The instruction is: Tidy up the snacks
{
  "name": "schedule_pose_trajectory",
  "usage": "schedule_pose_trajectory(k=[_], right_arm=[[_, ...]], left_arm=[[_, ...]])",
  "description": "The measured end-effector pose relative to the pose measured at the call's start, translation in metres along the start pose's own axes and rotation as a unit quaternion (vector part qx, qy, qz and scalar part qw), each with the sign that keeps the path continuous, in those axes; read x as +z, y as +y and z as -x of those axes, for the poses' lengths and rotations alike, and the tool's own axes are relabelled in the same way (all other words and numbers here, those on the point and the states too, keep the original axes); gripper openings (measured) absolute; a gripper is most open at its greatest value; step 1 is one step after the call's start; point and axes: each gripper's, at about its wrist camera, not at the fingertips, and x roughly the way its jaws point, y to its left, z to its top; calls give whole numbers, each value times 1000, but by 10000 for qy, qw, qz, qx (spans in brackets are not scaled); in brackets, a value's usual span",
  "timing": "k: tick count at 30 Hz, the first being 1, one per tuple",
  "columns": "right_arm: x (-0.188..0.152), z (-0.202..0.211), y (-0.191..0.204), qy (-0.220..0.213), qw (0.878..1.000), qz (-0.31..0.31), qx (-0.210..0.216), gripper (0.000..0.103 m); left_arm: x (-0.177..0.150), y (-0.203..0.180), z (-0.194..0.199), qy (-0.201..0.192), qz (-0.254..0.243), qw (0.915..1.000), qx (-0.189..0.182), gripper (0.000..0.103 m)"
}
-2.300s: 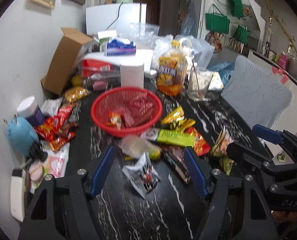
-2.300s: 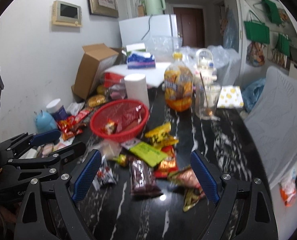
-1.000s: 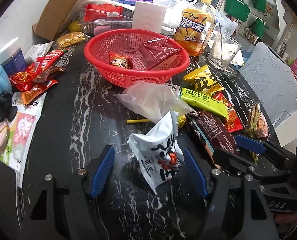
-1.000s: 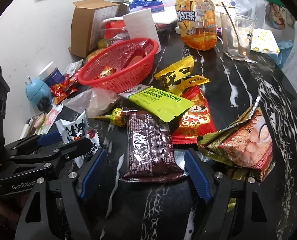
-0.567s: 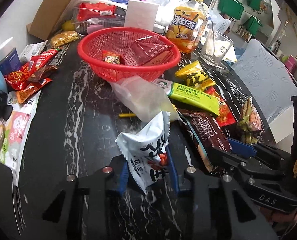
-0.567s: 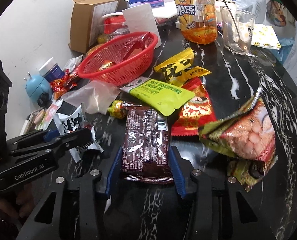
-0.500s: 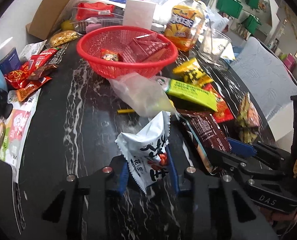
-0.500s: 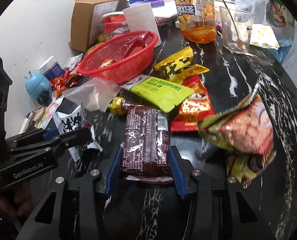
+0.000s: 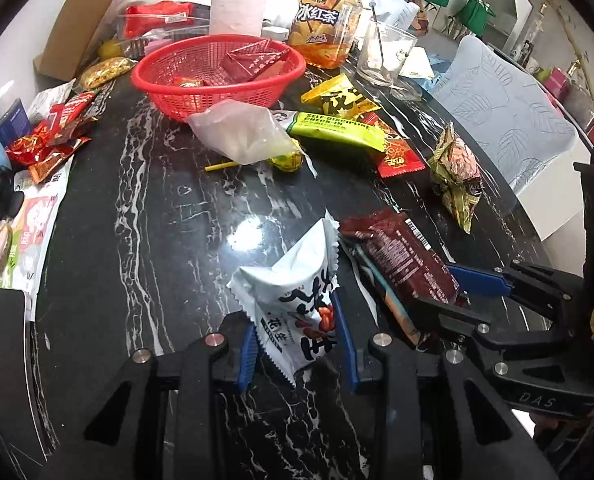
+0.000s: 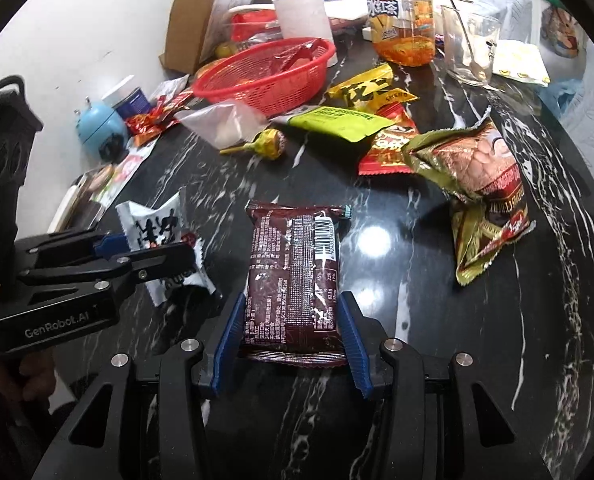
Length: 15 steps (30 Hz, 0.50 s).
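Left wrist view: left gripper (image 9: 297, 338) has just clamped the white peanut packet (image 9: 293, 300); right gripper (image 10: 291, 334) likewise pinches the brown wrapper (image 10: 293, 276), lower centre; both have drawn back from the red basket (image 9: 217, 72), upper left, their likely destination.

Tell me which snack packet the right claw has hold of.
The dark brown packet with a barcode, clamped between the right claw's blue pads. The white packet sits in the left claw; the others lie loose.

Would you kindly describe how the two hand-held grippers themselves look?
Both are matte black frames with silver bolt heads and ribbed blue finger pads. The left hand-held gripper carries white "GenRobot.AI" lettering on its side, seen from the right wrist; the right hand-held gripper shows embossed "DAS". No cables or sleeves are visible.
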Motion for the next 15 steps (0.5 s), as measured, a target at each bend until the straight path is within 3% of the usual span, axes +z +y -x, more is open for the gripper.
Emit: schedule_pose_trajectory(k=[5, 8, 9, 15], right_arm=[[3, -4, 0, 30, 10000, 6, -31, 52], [6, -11, 1, 98, 9999, 80, -72, 53], [7, -11, 1, 69, 9999, 113, -65, 57], [10, -14, 1, -20, 9999, 120, -111, 60]], left_arm=[[2, 0, -7, -11, 46, 9999, -156, 35], [4, 1, -10, 14, 66, 10000, -50, 48], [4, 2, -12, 28, 75, 10000, 2, 52], [7, 5, -17, 72, 149, 9998, -71, 53]])
